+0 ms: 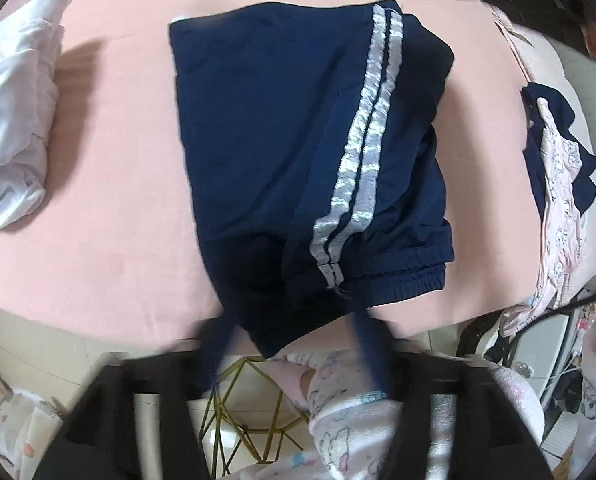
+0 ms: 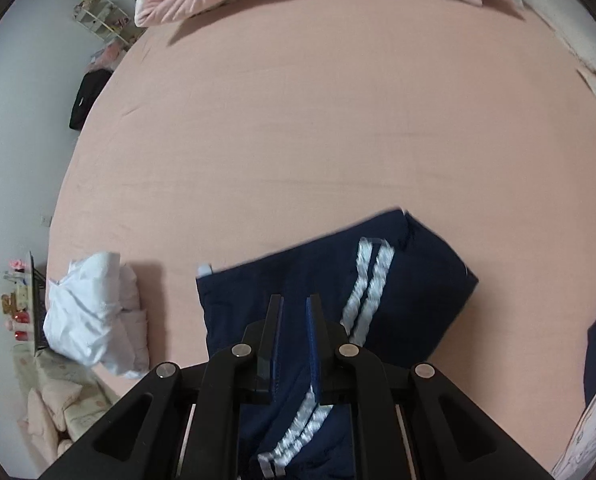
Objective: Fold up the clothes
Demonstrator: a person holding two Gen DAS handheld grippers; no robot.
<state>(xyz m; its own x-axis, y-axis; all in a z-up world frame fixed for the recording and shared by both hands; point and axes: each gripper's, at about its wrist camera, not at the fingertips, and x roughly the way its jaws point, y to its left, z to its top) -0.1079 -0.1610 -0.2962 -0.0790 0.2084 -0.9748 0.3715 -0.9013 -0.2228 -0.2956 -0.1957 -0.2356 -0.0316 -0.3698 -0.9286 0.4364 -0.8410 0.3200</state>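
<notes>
Folded navy trousers [image 1: 298, 152] lie on the pink sheet [image 1: 109, 184]. Left gripper [image 1: 293, 340] released; right gripper [image 2: 295, 312] slightly parted, grasping nothing.

Both grippers point steeply down, left spread wide, right nearly closed.

The left gripper [image 1: 293, 344] sits at 6 o'clock in its own view; its two blue-padded fingers [image 1: 372, 356] are blurred and stand well apart, with nothing clamped between them. The right gripper [image 2: 295, 308] also reaches up from 6 o'clock in its view, its black linkage arms fanned out toward 5 and 7 o'clock. Its fingers [image 2: 313, 340] stand upright and parallel with only a narrow gap, and nothing is pinched in that gap. Patterned pink sleeves or clothing of the person show below the left gripper.
</notes>
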